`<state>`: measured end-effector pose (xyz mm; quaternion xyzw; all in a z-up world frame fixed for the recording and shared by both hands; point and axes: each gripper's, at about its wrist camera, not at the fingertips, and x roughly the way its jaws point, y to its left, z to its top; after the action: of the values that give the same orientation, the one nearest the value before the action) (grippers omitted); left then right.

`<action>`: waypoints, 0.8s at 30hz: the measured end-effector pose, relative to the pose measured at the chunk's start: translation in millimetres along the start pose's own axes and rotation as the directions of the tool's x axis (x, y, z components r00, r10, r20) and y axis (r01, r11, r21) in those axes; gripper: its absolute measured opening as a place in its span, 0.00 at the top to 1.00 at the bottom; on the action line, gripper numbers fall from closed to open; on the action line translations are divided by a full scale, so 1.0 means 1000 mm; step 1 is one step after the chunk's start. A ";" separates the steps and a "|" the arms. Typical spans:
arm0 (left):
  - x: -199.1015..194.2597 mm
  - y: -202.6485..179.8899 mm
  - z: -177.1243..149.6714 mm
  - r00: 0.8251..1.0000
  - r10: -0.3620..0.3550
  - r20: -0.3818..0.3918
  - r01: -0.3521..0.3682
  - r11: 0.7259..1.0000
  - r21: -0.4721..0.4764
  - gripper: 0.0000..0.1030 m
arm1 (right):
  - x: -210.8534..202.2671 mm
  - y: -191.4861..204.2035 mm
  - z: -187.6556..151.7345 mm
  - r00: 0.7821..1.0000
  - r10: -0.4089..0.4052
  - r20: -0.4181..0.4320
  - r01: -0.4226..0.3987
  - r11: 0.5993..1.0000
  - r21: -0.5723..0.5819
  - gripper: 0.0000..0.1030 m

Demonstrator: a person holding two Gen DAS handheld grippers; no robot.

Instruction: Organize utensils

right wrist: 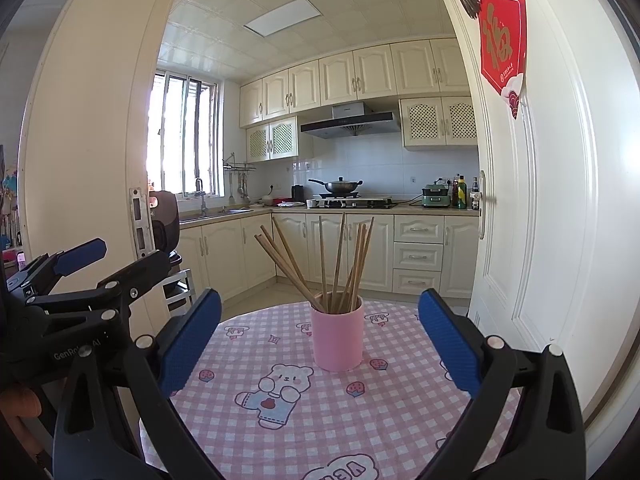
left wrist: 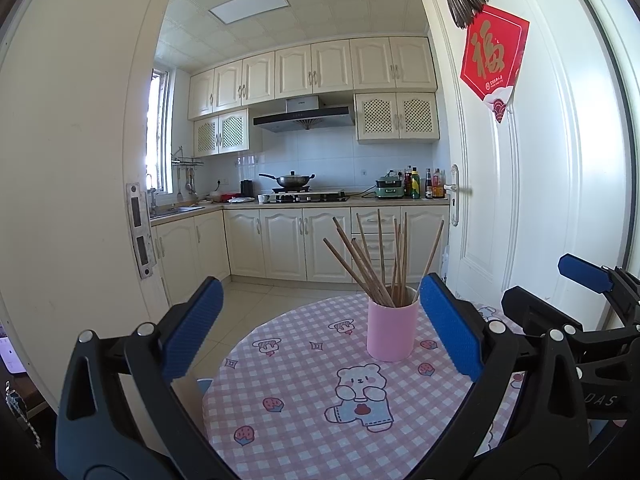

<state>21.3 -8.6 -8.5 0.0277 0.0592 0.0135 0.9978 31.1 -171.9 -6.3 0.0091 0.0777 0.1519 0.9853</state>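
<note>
A pink cup [left wrist: 392,330] [right wrist: 338,334] stands upright on a round table with a pink checked cloth [left wrist: 304,384] [right wrist: 304,400]. Several wooden chopsticks [left wrist: 380,260] [right wrist: 340,264] stand in it, fanned out. My left gripper [left wrist: 320,328] is open, held back from the cup, which sits toward its right pad. My right gripper [right wrist: 320,338] is open too, with the cup centred ahead between its blue pads [right wrist: 192,340]. Neither holds anything. Each gripper shows at the edge of the other's view: the right one [left wrist: 568,300], the left one [right wrist: 92,272].
A white door [left wrist: 520,160] [right wrist: 532,180] with a red paper hanging stands open close to the table's right. A door frame [left wrist: 80,160] rises on the left. Behind lies a kitchen with cream cabinets [left wrist: 280,240], a stove with a wok [right wrist: 340,188] and tiled floor.
</note>
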 end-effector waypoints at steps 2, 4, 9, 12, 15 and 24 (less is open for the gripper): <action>0.000 0.000 0.000 1.000 0.001 -0.001 -0.001 1.000 0.001 0.06 | 0.000 0.000 0.000 1.000 0.001 0.001 -0.001 1.000 0.001 0.08; 0.001 0.000 0.000 1.000 0.000 -0.003 0.000 1.000 0.000 0.06 | 0.000 0.000 0.000 1.000 0.002 -0.001 -0.002 1.000 0.002 0.08; 0.003 0.000 -0.001 1.000 0.003 -0.006 -0.003 1.000 0.002 0.06 | 0.003 -0.001 -0.001 1.000 0.001 -0.006 -0.001 1.000 0.003 0.08; 0.005 0.000 -0.001 1.000 0.005 -0.011 -0.005 1.000 0.002 0.06 | 0.005 -0.001 -0.001 1.000 0.001 -0.009 -0.001 1.000 0.004 0.08; 0.006 -0.001 -0.001 1.000 0.008 -0.012 -0.008 1.000 0.003 0.06 | 0.006 -0.002 -0.001 1.000 0.003 -0.012 -0.003 1.000 0.006 0.08; 0.011 0.001 -0.003 1.000 0.015 -0.023 -0.015 1.000 -0.001 0.06 | 0.014 -0.003 -0.003 1.000 0.005 -0.024 -0.005 1.000 0.012 0.08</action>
<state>31.7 -7.2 -13.2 0.0272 0.0707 0.0212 0.9969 45.1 -170.7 -11.6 0.0134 0.0905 0.1538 0.9839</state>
